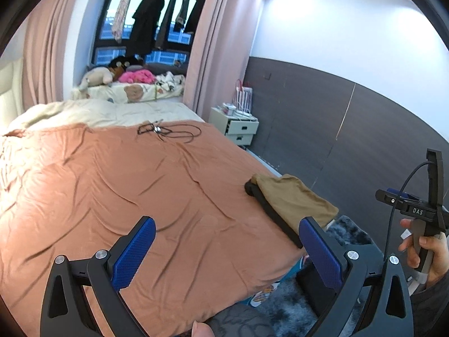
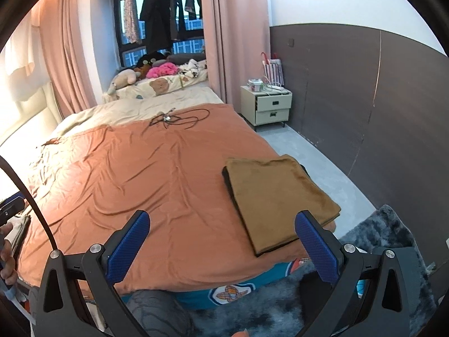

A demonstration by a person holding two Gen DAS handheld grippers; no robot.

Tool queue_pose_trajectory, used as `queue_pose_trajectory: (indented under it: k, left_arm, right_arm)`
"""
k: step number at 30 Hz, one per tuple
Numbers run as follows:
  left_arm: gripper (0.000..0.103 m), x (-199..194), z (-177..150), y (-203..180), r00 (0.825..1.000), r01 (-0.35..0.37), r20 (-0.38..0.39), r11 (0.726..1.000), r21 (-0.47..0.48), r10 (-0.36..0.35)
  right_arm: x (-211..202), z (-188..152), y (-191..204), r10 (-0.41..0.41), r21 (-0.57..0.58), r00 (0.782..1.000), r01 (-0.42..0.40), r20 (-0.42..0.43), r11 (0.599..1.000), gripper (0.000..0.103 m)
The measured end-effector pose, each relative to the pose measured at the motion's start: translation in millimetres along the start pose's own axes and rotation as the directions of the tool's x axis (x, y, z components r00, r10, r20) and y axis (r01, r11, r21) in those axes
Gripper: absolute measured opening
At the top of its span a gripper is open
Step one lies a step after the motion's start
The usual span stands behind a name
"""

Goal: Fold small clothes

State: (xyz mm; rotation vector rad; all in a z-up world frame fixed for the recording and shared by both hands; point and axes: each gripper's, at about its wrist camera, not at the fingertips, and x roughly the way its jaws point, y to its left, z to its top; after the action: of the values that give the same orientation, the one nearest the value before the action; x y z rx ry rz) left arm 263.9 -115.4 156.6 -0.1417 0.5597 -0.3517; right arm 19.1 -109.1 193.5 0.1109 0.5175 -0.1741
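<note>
Rumpled orange sheet (image 2: 157,174) covers the bed under both tools. Left gripper (image 1: 227,252) and right gripper (image 2: 221,247) hang spread wide, empty. Beyond the right one, a folded brown garment (image 2: 280,193) lies atop a black one near the bed's right edge.

- A folded cloth (image 2: 280,196) lay on a dark flat item (image 2: 228,181), at the bed's (image 2: 146,168) lower-right edge.
- A cable tangle (image 2: 176,119) lay on the bed, upper centre.
- A nightstand (image 2: 266,105) stood right of the bed.
</note>
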Motion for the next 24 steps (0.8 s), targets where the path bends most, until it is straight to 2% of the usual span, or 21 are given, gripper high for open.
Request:
queue_pose_trajectory:
  k: [11, 18, 24]
  left_arm:
    - [0.103, -63, -34, 13, 0.993, -0.068, 0.099, 0.997, 0.036, 0.064]
    - [0.103, -89, -61, 20, 0.984, -0.126, 0.135, 0.991, 0.045, 0.119]
    - [0.103, -108, -87, 22, 0.976, -0.153, 0.161, 0.987, 0.041, 0.144]
  right_arm:
    - [-30, -51, 32, 0.020, -0.019, 0.998, -0.019, 0.058, 1.000, 0.103]
    - [-46, -87, 59, 0.031, -0.052, 0.995, -0.026, 0.097, 0.998, 0.103]
    - [-43, -116, 72, 0.052, -0.048, 0.994, -0.048, 0.101, 0.998, 0.103]
